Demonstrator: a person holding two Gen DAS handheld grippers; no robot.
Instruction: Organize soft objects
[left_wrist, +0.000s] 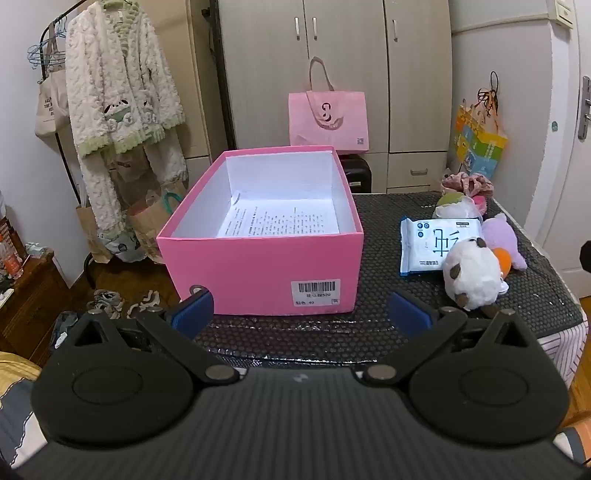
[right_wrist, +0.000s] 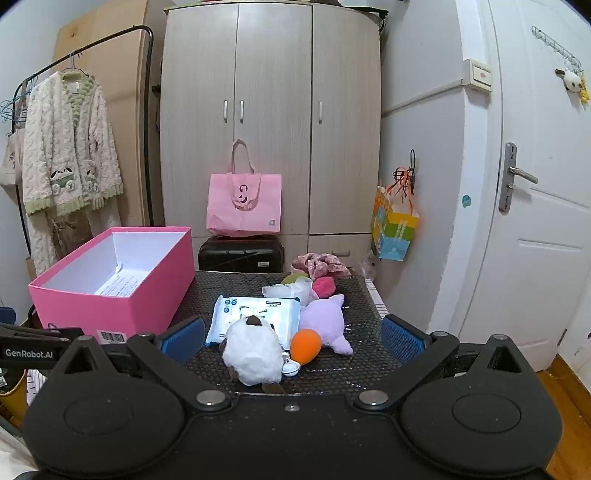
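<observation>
I had both grippers hanging over the near edge of the bench, jaws spread wide and empty. Ahead of the left gripper stood the open pink box, only a printed sheet lying in it. Straight ahead of the right gripper, between its jaws, lay the white plush toy, touching an orange ball, with a purple plush and a wipes pack just beyond. Farther off sat a pink scrunchie.
</observation>
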